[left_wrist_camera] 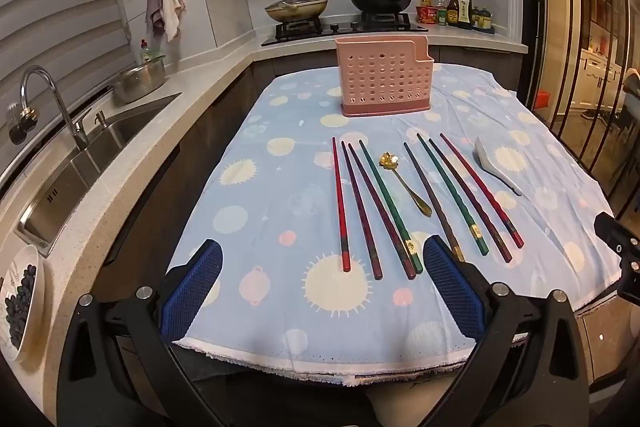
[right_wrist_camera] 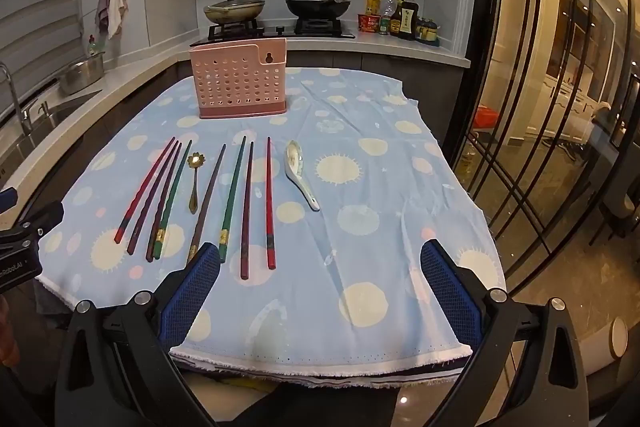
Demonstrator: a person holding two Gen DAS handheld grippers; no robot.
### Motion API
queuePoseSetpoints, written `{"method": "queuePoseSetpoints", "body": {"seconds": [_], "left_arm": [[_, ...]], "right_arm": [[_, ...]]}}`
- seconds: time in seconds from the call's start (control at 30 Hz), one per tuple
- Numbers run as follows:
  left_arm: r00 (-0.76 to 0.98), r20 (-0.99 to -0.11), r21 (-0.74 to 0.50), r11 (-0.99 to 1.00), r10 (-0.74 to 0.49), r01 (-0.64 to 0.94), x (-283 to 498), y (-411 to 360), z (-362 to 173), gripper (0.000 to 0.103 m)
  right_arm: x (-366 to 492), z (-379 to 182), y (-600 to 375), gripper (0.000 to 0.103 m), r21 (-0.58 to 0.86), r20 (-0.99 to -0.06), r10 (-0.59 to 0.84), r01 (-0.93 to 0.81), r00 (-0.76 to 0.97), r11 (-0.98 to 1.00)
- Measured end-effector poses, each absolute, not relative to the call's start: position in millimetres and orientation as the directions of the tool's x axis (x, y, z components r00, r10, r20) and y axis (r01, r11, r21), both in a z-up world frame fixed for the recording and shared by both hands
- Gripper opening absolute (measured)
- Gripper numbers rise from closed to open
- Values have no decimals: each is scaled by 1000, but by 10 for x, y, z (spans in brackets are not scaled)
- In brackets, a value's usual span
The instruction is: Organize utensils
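Observation:
Several red, maroon and green chopsticks point(left_wrist_camera: 400, 207) point(right_wrist_camera: 208, 203) lie side by side on a table under a light-blue dotted cloth point(left_wrist_camera: 280, 211) point(right_wrist_camera: 360, 227). Among them rests a small gold flower spoon point(left_wrist_camera: 404, 183) point(right_wrist_camera: 194, 183); a white ceramic spoon point(left_wrist_camera: 494, 165) point(right_wrist_camera: 300, 173) lies to their right. A pink perforated utensil holder point(left_wrist_camera: 385, 77) point(right_wrist_camera: 239, 79) stands upright behind them. My left gripper point(left_wrist_camera: 320, 267) hovers open over the near edge, short of the chopstick ends. My right gripper point(right_wrist_camera: 320, 267) is open too, nothing between its blue pads.
A counter with a steel sink point(left_wrist_camera: 80, 163), tap and pot point(left_wrist_camera: 140, 79) runs along the left. A stove with two pans point(left_wrist_camera: 340, 7) and bottles point(left_wrist_camera: 456, 7) sits behind the table. A bowl of dark berries point(left_wrist_camera: 20, 303) stands near left. Glass partition point(right_wrist_camera: 560, 107) on the right.

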State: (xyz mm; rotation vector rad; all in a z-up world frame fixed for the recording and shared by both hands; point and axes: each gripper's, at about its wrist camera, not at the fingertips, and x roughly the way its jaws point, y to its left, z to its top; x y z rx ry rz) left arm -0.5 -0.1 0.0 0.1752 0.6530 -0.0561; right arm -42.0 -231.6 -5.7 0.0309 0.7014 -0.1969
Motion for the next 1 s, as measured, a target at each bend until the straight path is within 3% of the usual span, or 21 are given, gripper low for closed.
{"method": "queuePoseSetpoints", "body": {"seconds": [1.0], "left_arm": [[784, -621, 152, 984, 19, 96, -11, 51, -4, 96]], "right_arm": [[-462, 34, -2148, 96, -62, -610, -170, 167, 774, 984]]}}
